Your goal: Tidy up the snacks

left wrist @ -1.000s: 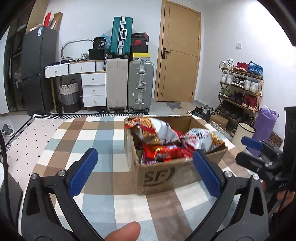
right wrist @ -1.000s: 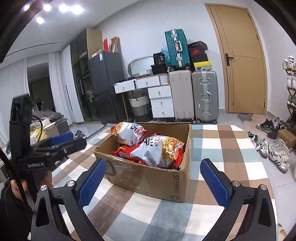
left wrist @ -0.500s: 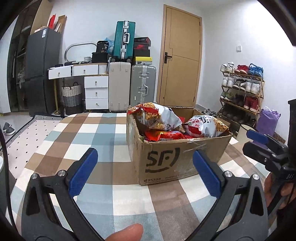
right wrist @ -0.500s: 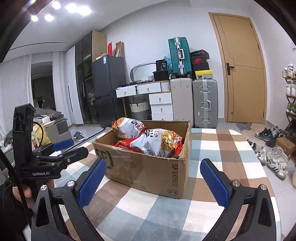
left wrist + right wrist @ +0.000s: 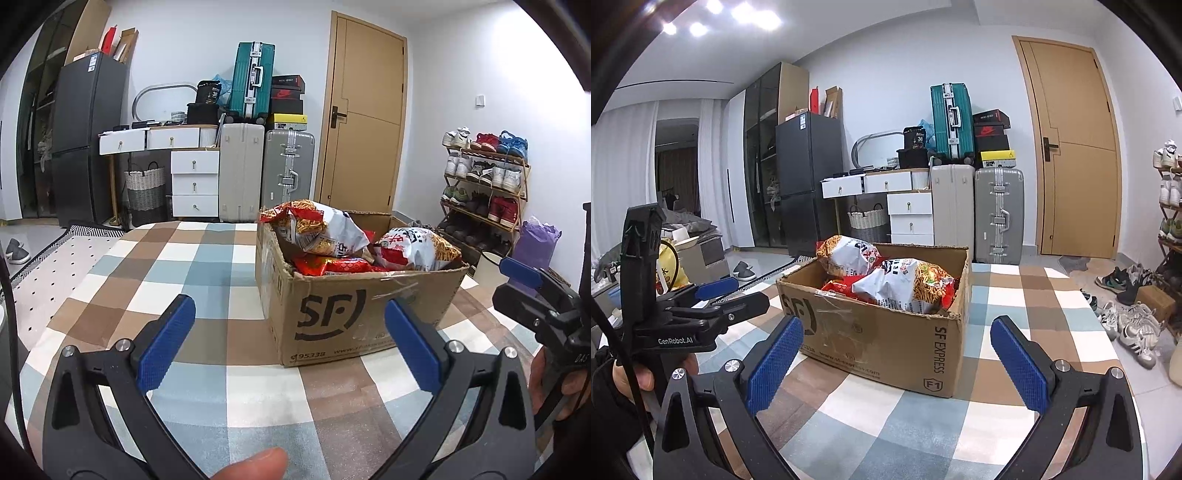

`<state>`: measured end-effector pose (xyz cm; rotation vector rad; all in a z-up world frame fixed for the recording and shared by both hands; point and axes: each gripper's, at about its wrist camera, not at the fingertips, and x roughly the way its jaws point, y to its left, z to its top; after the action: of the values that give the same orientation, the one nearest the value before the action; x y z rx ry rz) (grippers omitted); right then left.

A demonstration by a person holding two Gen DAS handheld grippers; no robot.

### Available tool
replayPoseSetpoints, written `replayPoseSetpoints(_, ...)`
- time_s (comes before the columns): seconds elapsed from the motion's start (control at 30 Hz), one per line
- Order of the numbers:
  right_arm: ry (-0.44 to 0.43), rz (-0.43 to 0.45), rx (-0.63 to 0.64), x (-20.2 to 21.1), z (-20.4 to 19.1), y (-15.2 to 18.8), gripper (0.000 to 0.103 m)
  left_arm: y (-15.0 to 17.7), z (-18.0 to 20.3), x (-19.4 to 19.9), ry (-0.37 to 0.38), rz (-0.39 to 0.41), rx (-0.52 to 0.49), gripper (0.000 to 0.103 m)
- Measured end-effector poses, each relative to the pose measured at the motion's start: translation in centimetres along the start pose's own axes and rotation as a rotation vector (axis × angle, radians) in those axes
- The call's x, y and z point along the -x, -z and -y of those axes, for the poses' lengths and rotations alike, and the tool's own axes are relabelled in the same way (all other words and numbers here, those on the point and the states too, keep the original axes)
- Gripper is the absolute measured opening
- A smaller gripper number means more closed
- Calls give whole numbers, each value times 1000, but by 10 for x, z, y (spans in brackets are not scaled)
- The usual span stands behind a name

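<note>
A brown cardboard box (image 5: pixel 354 314) marked SF stands on the checked tablecloth (image 5: pixel 155 269); it also shows in the right wrist view (image 5: pixel 886 336). Several snack bags lie in it: white and red bags (image 5: pixel 317 232) (image 5: pixel 905 284) on top, a red pack (image 5: pixel 328 266) under them. My left gripper (image 5: pixel 291 347) is open and empty, low over the table, just in front of the box. My right gripper (image 5: pixel 897 354) is open and empty, in front of the box's other side. Each gripper shows in the other's view (image 5: pixel 532 295) (image 5: pixel 701 310).
The table's right edge (image 5: pixel 1108 332) drops to a floor with shoes (image 5: pixel 1130 325). A shoe rack (image 5: pixel 484 184) and a purple bag (image 5: pixel 535 247) stand to the right. Suitcases (image 5: pixel 266 170), drawers (image 5: pixel 195 181), a fridge (image 5: pixel 85 144) and a door (image 5: pixel 362 118) line the far wall.
Both grippers have dropped lower and drawn a little closer to the box, so I now see its sides more than its inside. Both stay open and empty.
</note>
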<state>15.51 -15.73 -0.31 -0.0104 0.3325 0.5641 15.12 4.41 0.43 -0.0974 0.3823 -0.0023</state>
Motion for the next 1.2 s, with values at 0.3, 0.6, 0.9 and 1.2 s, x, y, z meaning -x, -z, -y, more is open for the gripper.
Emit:
replayPoseSetpoints(0.3, 14, 0, 9, 2, -2, 1, 103, 2, 1, 2, -3, 5, -9, 102)
replayPoseSetpoints(0.6, 17, -6, 5, 1, -1, -1, 103, 1, 5, 4, 1, 12, -22, 102)
replayPoseSetpoints(0.9, 20, -8, 8, 2, -1, 0, 103, 1, 4, 3, -1, 9, -20, 102)
replayPoseSetpoints(1.2, 20, -7, 9, 2, -1, 0, 103, 1, 3, 3, -1, 9, -19, 102)
